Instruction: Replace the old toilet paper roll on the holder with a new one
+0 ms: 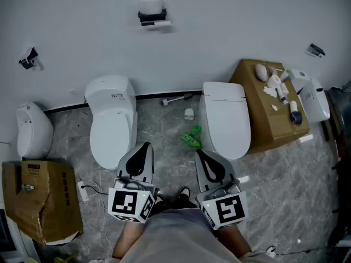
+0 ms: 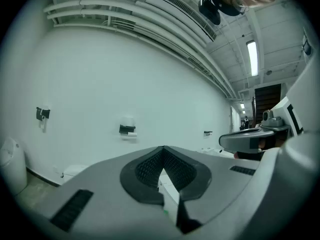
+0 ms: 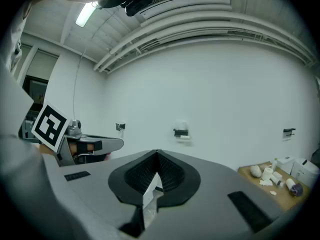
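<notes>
The black toilet paper holder (image 1: 152,16) hangs high on the white wall with a white roll (image 1: 151,5) on it. It also shows small and far off in the left gripper view (image 2: 127,130) and the right gripper view (image 3: 181,133). A small white roll (image 1: 189,114) lies on the floor between the two toilets. My left gripper (image 1: 144,148) and right gripper (image 1: 201,154) are held side by side close to my body, well short of the wall. Both point at the wall, jaws shut and empty (image 2: 163,149) (image 3: 157,154).
Two white toilets (image 1: 112,119) (image 1: 225,116) stand against the wall, with a urinal (image 1: 33,127) at far left. A cardboard box (image 1: 263,114) at right carries several white items and bottles. Another cardboard box (image 1: 38,196) sits at lower left. A green object (image 1: 192,138) and a brush (image 1: 175,98) lie on the floor.
</notes>
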Available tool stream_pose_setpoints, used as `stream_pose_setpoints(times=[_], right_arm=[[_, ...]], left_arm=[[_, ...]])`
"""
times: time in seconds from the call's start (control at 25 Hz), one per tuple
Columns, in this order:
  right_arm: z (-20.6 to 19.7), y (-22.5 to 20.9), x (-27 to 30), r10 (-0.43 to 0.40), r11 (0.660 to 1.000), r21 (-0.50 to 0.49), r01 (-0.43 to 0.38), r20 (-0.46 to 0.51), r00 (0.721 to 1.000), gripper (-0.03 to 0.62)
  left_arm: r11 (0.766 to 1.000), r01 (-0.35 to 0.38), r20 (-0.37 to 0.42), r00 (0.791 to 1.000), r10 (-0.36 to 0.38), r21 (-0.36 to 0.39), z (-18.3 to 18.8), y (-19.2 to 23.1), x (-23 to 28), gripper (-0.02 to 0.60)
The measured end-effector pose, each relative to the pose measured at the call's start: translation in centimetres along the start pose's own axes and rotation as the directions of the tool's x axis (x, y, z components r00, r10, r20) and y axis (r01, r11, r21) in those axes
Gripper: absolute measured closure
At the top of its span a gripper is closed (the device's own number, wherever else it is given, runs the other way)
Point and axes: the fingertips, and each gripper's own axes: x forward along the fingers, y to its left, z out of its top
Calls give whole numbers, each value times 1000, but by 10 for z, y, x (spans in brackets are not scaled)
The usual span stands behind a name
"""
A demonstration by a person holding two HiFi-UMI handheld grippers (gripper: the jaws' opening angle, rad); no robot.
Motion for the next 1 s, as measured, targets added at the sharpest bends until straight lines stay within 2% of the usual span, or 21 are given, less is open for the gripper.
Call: stream_pose_setpoints(times=[0.12, 0.6, 0.76, 1.0], right_arm=[[0, -1, -2, -5, 1000, 3, 5, 1, 1000, 579], [-4, -14, -5, 5, 1000, 16, -5, 10, 1000, 579], [-5, -21, -8, 31, 998, 47, -31, 17, 999, 577], [-11, -38, -15, 16, 997, 73, -19, 36, 999, 577]], left_arm=[[1000, 18, -4, 1000, -18, -1, -3, -5, 2, 577], [1000, 18, -12, 1000, -18, -12, -6, -16, 11, 577], [1000, 13, -13, 1000, -13, -12, -5, -25, 16, 577], [999, 35, -19, 999, -35, -1, -6, -41, 28, 577]])
